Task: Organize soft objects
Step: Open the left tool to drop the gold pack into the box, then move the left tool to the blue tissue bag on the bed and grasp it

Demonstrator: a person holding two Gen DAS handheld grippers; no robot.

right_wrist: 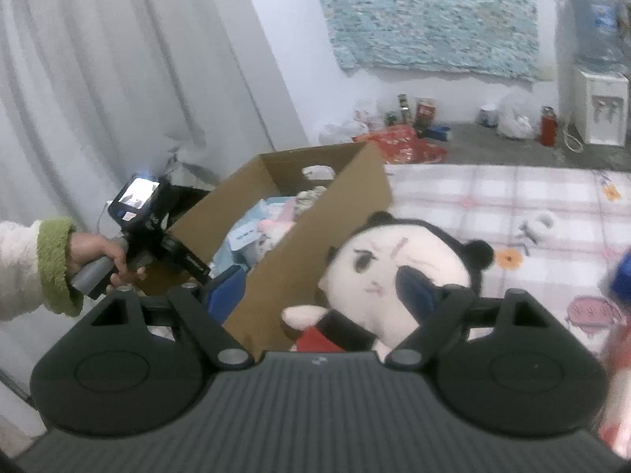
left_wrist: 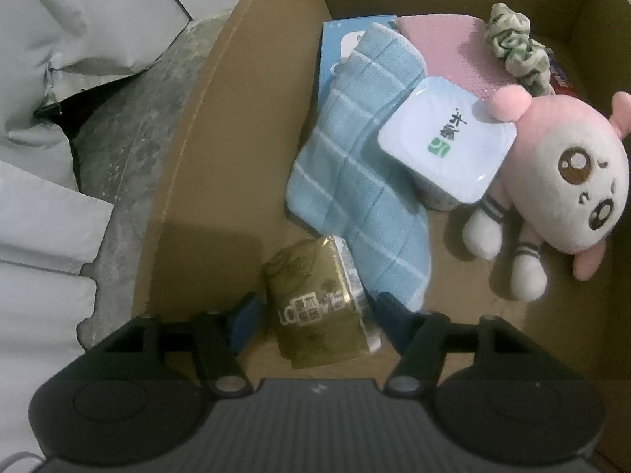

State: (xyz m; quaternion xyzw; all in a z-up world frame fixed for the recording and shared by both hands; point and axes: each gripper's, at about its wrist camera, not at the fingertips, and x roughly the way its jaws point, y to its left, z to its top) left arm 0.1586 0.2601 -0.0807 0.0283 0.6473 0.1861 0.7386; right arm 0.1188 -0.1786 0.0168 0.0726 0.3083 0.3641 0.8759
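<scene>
Left wrist view: my left gripper [left_wrist: 313,311] hangs released over a gold packet [left_wrist: 315,307] inside the cardboard box [left_wrist: 221,157]; my right gripper [right_wrist: 315,295] gapes beside a panda-eared plush doll [right_wrist: 394,272].

Cardboard box [left_wrist: 244,126] open-topped, holds my soft stuff. Blue checked towel [left_wrist: 363,181] lies crumpled along the box floor, over a pink cloth [left_wrist: 445,47]. Green-white scrunchie [left_wrist: 516,47] sits on the pink cloth near the far wall. Pink-and-white plush [left_wrist: 568,181] lies on its back, face up, by the right wall. Gold tissue pack [left_wrist: 319,299] lies flat, near end. Black-haired plush doll [right_wrist: 398,272] sits outside, against the box wall, on the checked bedsheet.
</scene>
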